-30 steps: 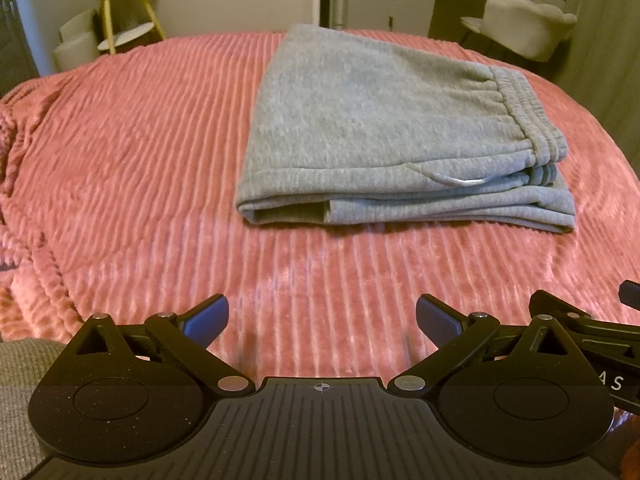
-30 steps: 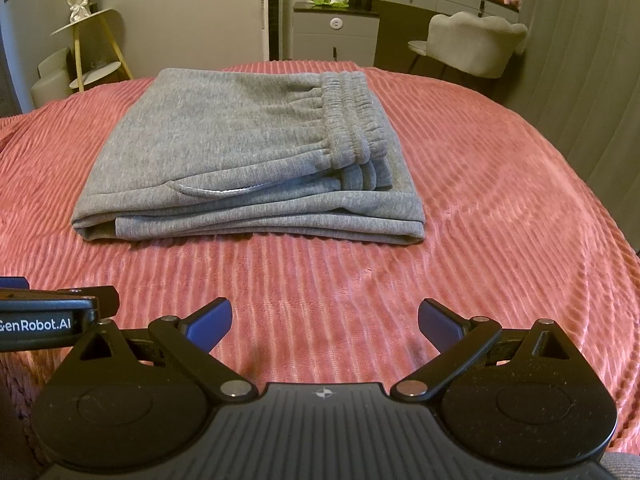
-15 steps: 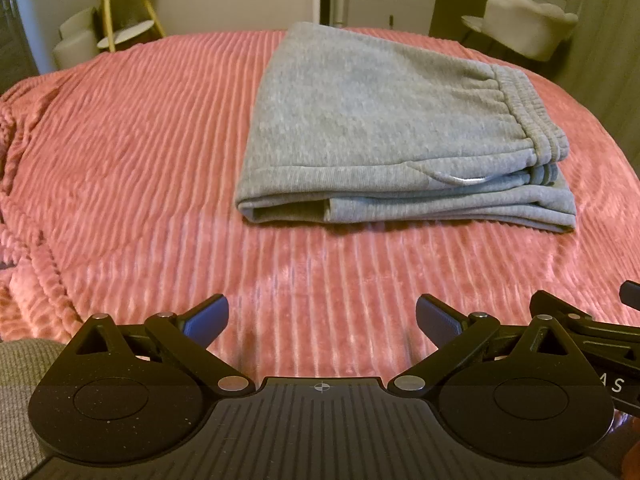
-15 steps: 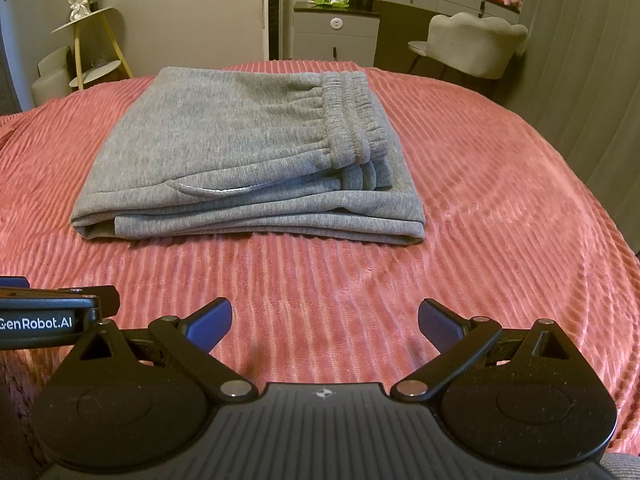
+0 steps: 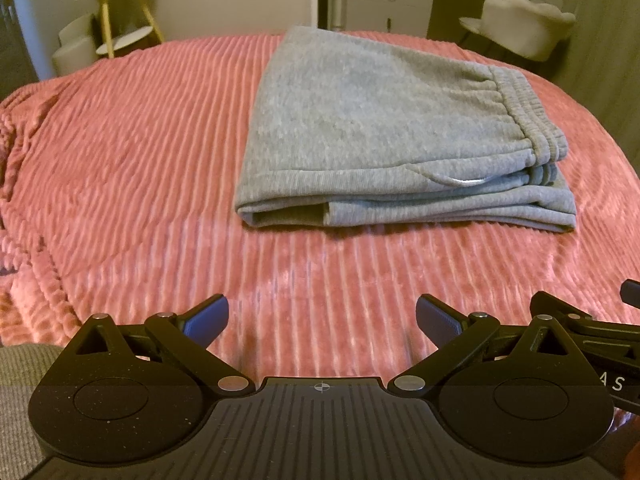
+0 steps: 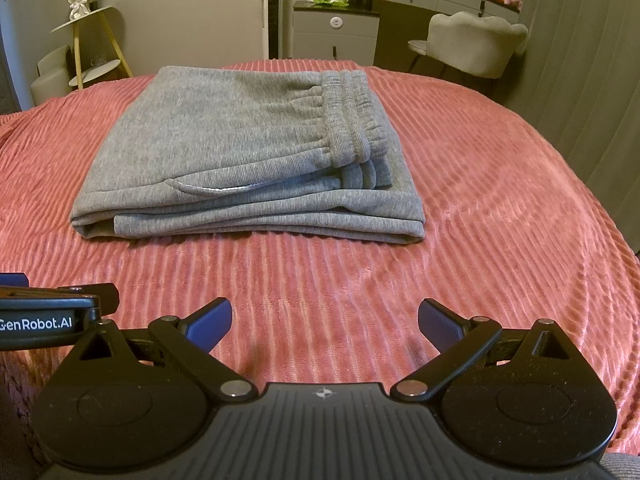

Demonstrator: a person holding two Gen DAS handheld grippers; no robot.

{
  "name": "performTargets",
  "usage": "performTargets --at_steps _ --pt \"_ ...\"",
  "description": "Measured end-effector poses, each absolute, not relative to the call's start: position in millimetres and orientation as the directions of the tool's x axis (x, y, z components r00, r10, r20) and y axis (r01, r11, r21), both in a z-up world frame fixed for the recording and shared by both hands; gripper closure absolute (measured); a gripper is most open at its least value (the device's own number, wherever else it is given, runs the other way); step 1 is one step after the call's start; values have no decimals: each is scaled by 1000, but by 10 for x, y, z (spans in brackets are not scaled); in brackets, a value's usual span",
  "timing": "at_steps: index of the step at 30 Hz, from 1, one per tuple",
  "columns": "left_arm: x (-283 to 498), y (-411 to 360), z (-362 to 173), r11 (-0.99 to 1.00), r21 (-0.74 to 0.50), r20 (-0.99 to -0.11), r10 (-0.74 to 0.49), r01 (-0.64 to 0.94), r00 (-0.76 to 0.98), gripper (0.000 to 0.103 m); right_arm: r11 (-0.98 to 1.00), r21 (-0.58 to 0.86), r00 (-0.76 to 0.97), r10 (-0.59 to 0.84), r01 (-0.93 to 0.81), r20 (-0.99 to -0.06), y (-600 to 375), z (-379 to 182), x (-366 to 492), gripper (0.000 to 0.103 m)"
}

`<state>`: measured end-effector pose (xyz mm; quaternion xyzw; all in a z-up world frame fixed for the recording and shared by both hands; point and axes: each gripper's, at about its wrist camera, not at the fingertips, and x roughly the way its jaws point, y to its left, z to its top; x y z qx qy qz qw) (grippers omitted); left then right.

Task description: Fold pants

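Note:
Grey sweatpants lie folded in a flat stack on the pink ribbed bedspread, waistband to the right. They also show in the right wrist view. My left gripper is open and empty, low over the bedspread, well short of the pants' near edge. My right gripper is open and empty too, at the same distance from the pants. The right gripper's edge shows at the far right of the left wrist view.
A small yellow-legged side table stands beyond the bed at the back left. A grey dresser and a pale upholstered chair stand at the back right. A curtain hangs on the right.

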<state>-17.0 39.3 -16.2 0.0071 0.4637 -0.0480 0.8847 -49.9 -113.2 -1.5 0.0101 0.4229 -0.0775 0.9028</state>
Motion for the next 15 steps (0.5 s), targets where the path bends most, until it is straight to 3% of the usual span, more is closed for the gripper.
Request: performTargets --at_steps 15 --pt "-176 380 -160 995 -9 -812 -65 99 581 1 988 -52 627 -133 145 -767 -1128 -26 -494 3"
